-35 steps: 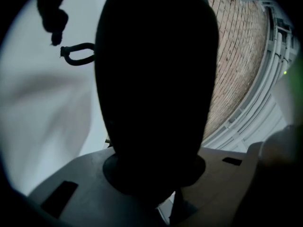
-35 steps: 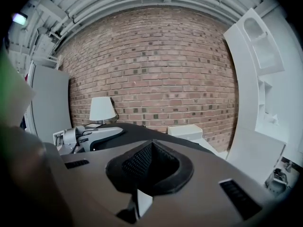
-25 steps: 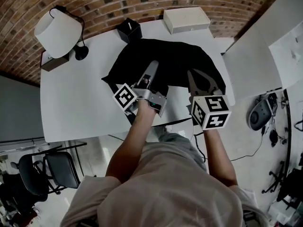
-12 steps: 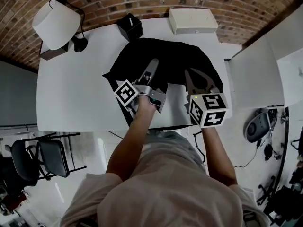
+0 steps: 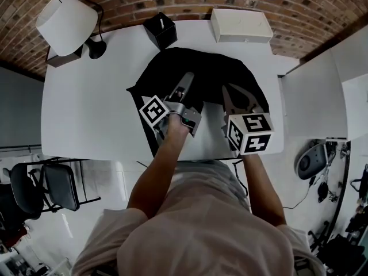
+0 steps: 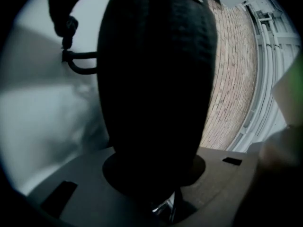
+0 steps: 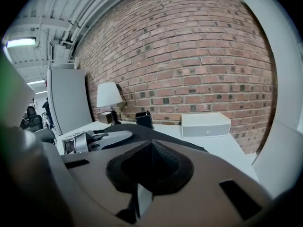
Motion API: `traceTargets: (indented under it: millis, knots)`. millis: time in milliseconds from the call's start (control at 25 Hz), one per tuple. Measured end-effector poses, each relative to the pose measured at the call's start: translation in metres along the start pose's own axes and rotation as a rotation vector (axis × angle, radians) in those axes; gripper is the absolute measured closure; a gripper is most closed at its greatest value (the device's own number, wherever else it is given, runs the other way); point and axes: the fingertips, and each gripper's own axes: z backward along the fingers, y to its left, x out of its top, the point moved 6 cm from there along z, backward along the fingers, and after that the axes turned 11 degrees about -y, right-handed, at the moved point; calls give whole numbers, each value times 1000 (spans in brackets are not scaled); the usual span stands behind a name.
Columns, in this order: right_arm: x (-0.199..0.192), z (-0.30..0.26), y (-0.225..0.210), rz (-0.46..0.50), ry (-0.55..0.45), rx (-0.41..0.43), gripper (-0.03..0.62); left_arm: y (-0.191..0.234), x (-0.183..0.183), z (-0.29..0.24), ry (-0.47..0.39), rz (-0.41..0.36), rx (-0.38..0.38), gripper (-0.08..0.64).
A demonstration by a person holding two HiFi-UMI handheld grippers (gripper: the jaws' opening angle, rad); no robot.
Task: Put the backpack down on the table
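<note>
Mostly flat, matte-black woven backpack (image 5: 213, 76), limp over white table (image 5: 86, 114).

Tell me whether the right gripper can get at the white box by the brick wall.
Probably not yet: the right gripper is clamped on the backpack, which lies between it and the white box at the far edge of the table. Once released, the way over the backpack looks free.
</note>
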Motion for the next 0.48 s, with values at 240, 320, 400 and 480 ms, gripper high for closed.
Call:
traceTargets:
  millis: [240, 320, 400, 480]
  knots:
    - [-10, -7, -1, -3, 13, 15, 591, 11, 4, 0, -11, 8, 1, 453]
    - [-11, -8, -2, -2, 16, 20, 591, 13, 6, 0, -14, 9, 4, 454]
    - [-12, -10, -2, -1, 20, 27, 591, 16, 7, 1, -18, 6, 5, 453]
    - [-14, -12, 0, 0, 25, 34, 591, 18, 8, 3, -23, 3, 4, 453]
